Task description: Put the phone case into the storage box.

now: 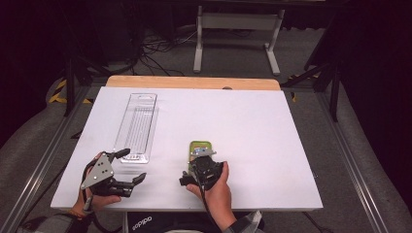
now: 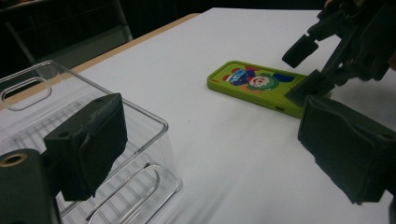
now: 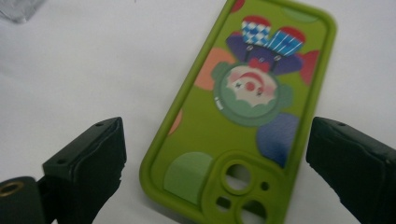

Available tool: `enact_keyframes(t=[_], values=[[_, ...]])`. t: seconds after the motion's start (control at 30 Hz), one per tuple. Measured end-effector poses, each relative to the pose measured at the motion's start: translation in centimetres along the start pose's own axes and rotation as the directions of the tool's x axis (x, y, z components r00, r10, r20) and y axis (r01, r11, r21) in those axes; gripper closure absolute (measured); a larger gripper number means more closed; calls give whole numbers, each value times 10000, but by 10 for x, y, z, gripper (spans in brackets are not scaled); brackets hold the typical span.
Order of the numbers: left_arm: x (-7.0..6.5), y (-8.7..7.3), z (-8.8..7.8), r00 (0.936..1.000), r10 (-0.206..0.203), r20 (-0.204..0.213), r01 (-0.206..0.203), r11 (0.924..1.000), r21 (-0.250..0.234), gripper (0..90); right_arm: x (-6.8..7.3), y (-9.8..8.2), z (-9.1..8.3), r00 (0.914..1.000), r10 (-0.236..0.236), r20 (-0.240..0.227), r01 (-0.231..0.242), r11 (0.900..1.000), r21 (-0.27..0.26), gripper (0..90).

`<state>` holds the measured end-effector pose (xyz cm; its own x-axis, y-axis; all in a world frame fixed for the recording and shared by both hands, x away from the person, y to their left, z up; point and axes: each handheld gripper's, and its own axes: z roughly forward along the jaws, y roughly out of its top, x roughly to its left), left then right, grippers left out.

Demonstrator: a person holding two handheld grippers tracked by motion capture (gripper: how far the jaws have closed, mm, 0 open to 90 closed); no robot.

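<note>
Work has only just begun here. We see the green phone case lying flat on the white bench, near the front edge and about the middle. Our right hand-held gripper is over its camera end, jaws wide open on each side of it, not pinching yet. So we think the grab is still to come, and after that the lift.

Our left hand-held gripper is near the front left corner. It is wide open too and holds nothing. It sits just by the near end of the clear box, which lies along the left side of the bench with nothing in it.

The case has a clown picture. There is tiny writing by the face, too small to read.
</note>
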<state>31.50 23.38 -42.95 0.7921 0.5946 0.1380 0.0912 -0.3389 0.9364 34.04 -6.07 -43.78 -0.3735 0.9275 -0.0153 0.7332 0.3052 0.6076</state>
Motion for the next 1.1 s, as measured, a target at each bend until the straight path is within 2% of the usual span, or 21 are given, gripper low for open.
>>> enact_keyframes(t=[0.07, 0.2, 0.23, 0.3, 0.37, 0.43, 0.5, 0.63, 0.93, 1.07, 1.1], values=[[0, 0, 1, 10000, -56, 57, 56, 10000, 10, 90, 4, -1, 5, 9997, 12, 234, -14, 10000, 63, 61], [-1, 0, 5, 9996, 286, 37, -287, 9991, 324, 91, 5, -1, 10, 9946, 224, 1018, -204, 9996, -199, 71], [-1, 0, 6, 9997, 222, 69, -225, 9991, 357, 90, 4, -2, 13, 9934, 300, 1103, -280, 9994, -189, 62], [-2, 0, 6, 9998, 195, 26, -196, 9990, 392, 92, 3, -5, 19, 9935, 643, 941, -645, 9979, -12, 48], [-2, 0, 6, 9998, 222, 0, -222, 9987, 455, 94, 0, -7, 20, 9932, 908, 734, -900, 9958, -145, 53], [-3, 0, 6, 9999, 127, 56, -130, 9987, 485, 95, 0, -7, 19, 9928, 918, 772, -906, 9957, -194, 60], [-3, 0, 6, 9996, 282, -62, -279, 9981, 541, 96, 2, -10, 19, 9910, 997, 894, -965, 9946, -391, 82], [-4, 0, 7, 9996, 267, -45, -264, 9972, 693, 99, 1, -12, 17, 9886, 1168, 952, -1109, 9917, -646, 135], [-5, -1, 9, 9997, 260, 14, -261, 9966, 784, 102, -2, -13, 16, 9899, 1112, 882, -1037, 9910, -851, 165], [-6, 0, 10, 9996, 288, 72, -293, 9967, 760, 103, -6, -11, 14, 9931, 828, 831, -739, 9917, -1051, 167], [-6, 1, 10, 9991, 412, 7, -412, 9961, 782, 104, -6, -9, 12, 9942, 685, 832, -584, 9912, -1189, 167]])
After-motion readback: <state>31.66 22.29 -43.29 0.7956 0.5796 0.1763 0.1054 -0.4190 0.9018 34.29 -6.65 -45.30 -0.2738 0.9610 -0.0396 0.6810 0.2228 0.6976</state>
